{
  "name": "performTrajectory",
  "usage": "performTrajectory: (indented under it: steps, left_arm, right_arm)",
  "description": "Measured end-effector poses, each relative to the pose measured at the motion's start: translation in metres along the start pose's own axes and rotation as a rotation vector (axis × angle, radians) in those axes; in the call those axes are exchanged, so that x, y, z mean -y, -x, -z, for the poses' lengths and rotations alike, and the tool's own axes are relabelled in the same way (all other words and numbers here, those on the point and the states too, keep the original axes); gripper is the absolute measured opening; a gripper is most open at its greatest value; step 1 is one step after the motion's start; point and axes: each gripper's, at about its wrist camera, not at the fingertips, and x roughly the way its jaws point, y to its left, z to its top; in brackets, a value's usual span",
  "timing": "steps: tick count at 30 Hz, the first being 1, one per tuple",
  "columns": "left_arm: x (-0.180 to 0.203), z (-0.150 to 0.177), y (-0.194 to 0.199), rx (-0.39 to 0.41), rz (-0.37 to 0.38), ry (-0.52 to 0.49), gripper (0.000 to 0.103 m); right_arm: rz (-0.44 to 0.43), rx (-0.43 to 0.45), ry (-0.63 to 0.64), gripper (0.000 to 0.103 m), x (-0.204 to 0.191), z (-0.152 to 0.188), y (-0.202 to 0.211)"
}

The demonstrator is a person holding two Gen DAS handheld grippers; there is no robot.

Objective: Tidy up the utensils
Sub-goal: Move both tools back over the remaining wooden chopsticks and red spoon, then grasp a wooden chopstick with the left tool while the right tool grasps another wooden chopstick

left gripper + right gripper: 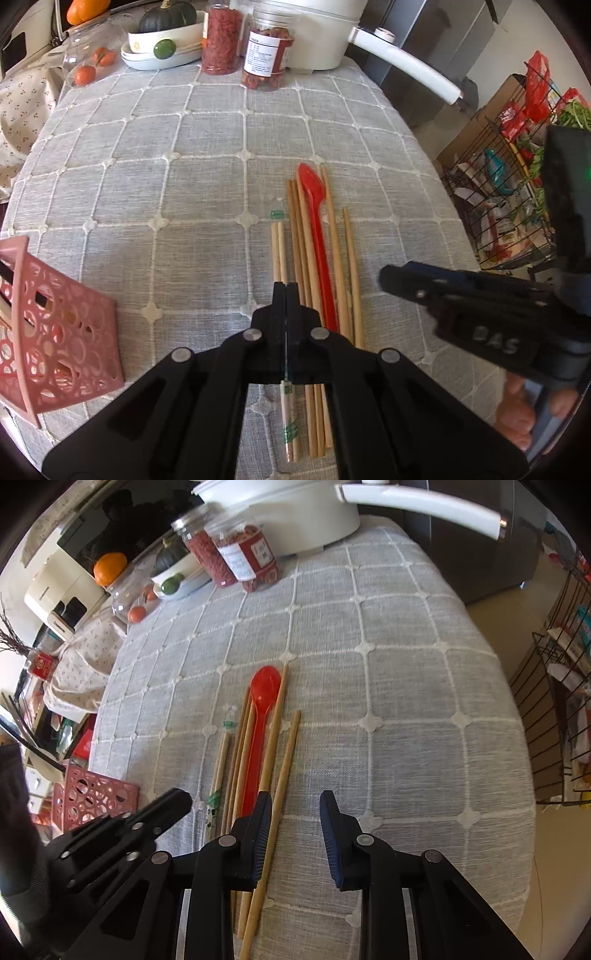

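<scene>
1. Chopsticks (334, 236) and a red spoon (317, 229) lie side by side on the grey cloth (166, 184), just right of a wrapped pair (277, 251).
2. Left gripper (286, 291) tilts steeply down over the wrapped pair, its jaws pressed fully together; whether they pinch it I cannot tell.
3. Right gripper (295, 834) also points steeply down, jaws narrowly apart, straddling the rightmost chopsticks without pressing them.
4. A pink basket (55, 332) stands at the left.
</scene>
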Motion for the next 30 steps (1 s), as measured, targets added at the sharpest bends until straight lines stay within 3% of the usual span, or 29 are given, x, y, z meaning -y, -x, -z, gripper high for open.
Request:
performTrajectory:
  steps: [3,7,13,14,15,18,24,30]
  left_arm:
    - [-0.003,-0.004,-0.01,-0.036,0.046,0.032,0.002]
    - [-0.006,-0.009,-0.022,-0.056,-0.02,0.057,0.026]
    - [0.006,-0.008,-0.033,-0.045,-0.109,-0.046,0.027]
    - [0.006,-0.009,-0.034,-0.049,-0.134,-0.055,0.023]
    - [0.004,-0.009,-0.035,-0.054,-0.165,-0.06,0.013]
    - [-0.005,-0.01,-0.035,-0.067,-0.152,-0.053,0.006]
    - [-0.006,-0.004,-0.028,-0.096,-0.15,-0.042,0.006]
    - [-0.006,0.003,0.005,0.015,-0.113,-0.003,0.006]
  right_arm:
    - [0.007,-0.013,-0.015,0.026,-0.001,0.0,-0.007]
    - [0.008,0.01,-0.009,0.026,-0.006,-0.003,-0.001]
    - [0.009,0.008,-0.023,0.026,-0.003,-0.004,0.0]
    - [0.012,0.006,-0.029,0.026,-0.001,-0.004,-0.001]
    - [0.014,0.008,-0.034,0.026,0.001,-0.005,-0.001]
    - [0.015,0.011,-0.041,0.026,0.003,-0.005,-0.001]
    - [0.005,-0.002,-0.023,0.026,-0.002,-0.004,-0.004]
    - [-0.023,-0.043,-0.014,0.026,-0.007,-0.005,-0.014]
